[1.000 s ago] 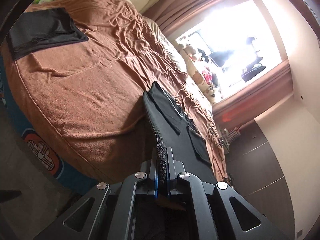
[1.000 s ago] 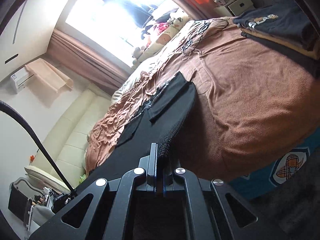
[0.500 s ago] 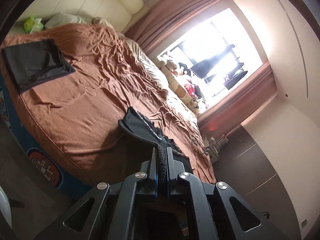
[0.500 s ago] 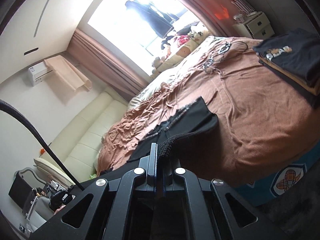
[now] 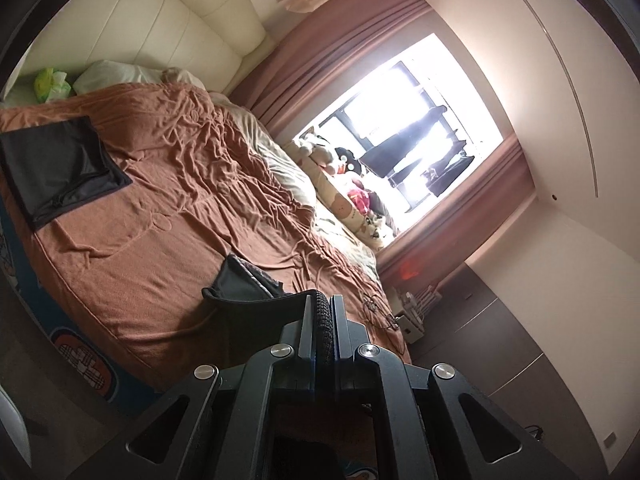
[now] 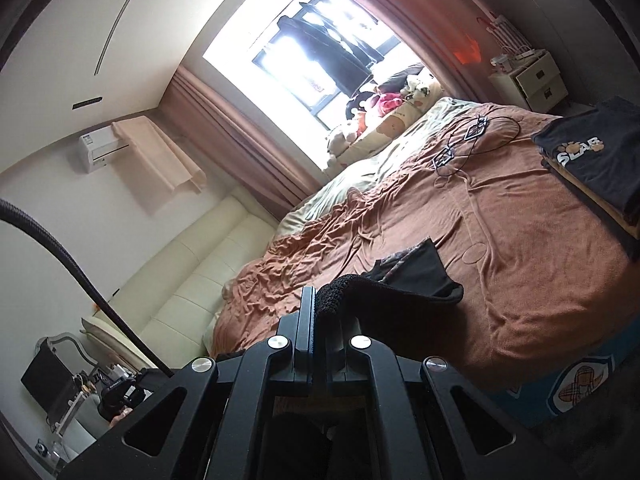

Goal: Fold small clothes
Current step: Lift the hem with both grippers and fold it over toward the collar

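The black garment [image 5: 256,286] hangs between both grippers, its far part resting on the bed [image 5: 160,240] just beyond the fingers at lower centre of each frame. The left gripper [image 5: 322,300] and right gripper [image 6: 320,300] each clamp a knit edge (equally near), so its long axis runs between them.

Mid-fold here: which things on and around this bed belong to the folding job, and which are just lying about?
In the job:
- black garment, pinched by the left gripper and right gripper
- folded dark garment
- stack of folded clothes
- brown bedspread, the work surface

Lying about:
- stuffed toys
- cables
- green bag
- nightstand
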Demonstrator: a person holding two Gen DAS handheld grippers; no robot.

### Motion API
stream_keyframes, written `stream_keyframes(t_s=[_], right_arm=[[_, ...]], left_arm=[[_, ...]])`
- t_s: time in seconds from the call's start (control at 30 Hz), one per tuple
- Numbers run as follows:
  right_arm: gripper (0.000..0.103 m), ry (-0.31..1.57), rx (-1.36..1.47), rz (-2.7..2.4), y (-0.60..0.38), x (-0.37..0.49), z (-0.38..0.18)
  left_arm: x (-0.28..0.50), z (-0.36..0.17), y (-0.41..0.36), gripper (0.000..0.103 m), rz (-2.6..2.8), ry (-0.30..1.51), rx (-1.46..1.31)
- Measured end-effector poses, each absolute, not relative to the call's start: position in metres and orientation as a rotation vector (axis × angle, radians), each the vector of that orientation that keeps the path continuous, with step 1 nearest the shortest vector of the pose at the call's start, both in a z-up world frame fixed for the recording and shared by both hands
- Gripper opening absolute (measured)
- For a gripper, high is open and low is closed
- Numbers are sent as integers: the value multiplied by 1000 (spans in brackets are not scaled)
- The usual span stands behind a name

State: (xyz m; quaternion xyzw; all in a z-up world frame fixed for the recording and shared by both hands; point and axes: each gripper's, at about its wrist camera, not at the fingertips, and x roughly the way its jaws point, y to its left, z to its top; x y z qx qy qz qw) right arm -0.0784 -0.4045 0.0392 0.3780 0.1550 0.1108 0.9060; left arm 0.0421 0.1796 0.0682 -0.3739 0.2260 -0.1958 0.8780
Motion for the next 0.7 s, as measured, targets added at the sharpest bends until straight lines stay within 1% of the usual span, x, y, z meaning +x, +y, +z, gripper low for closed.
stream_keyframes(t_s=[0.27,0.7], right_arm=[[0,384,804,197,-407,-47,21],[0,448,835,173,-415,25,28]], left_arm=[[69,44,175,5,-379,532,-790],[133,24,164,5,-325,610,-783]])
